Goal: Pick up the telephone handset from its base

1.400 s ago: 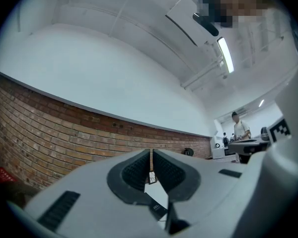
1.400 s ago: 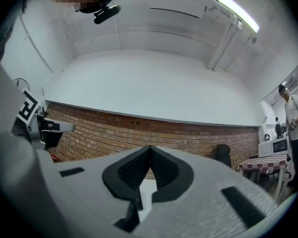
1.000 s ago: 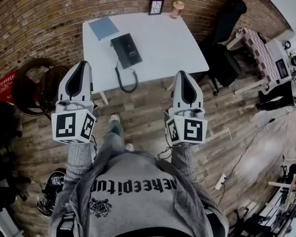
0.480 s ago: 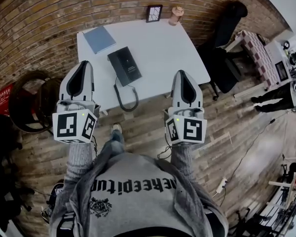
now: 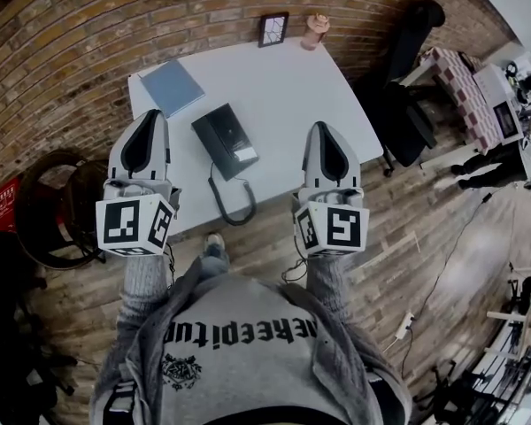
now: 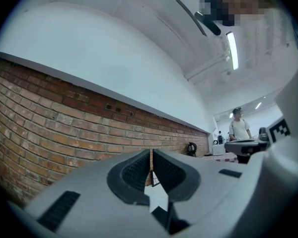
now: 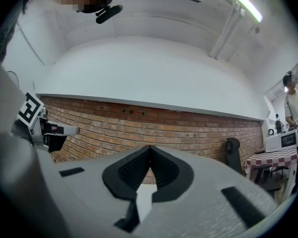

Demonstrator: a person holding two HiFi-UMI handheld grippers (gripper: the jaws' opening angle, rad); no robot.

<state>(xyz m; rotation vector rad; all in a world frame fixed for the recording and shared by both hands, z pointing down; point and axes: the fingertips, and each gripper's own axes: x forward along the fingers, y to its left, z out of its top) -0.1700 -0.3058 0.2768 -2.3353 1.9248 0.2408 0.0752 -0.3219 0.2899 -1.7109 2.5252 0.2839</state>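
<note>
Both pairs of jaws pressed together, left gripper (image 5: 152,115) and right gripper (image 5: 319,127) empty; telephone (image 5: 226,140) near the table's (image 5: 292,78) front edge; spread one wide before reaching its handset (image 5: 212,144).

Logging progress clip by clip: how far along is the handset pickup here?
Done: nothing yet. The handset lies on its base on the white table, and its cord loops past the near edge. In hand: nothing. The left gripper and the right gripper are both shut and empty, either side of the phone, touching nothing. Left: reach in, open, grip the handset and lift it.
</note>
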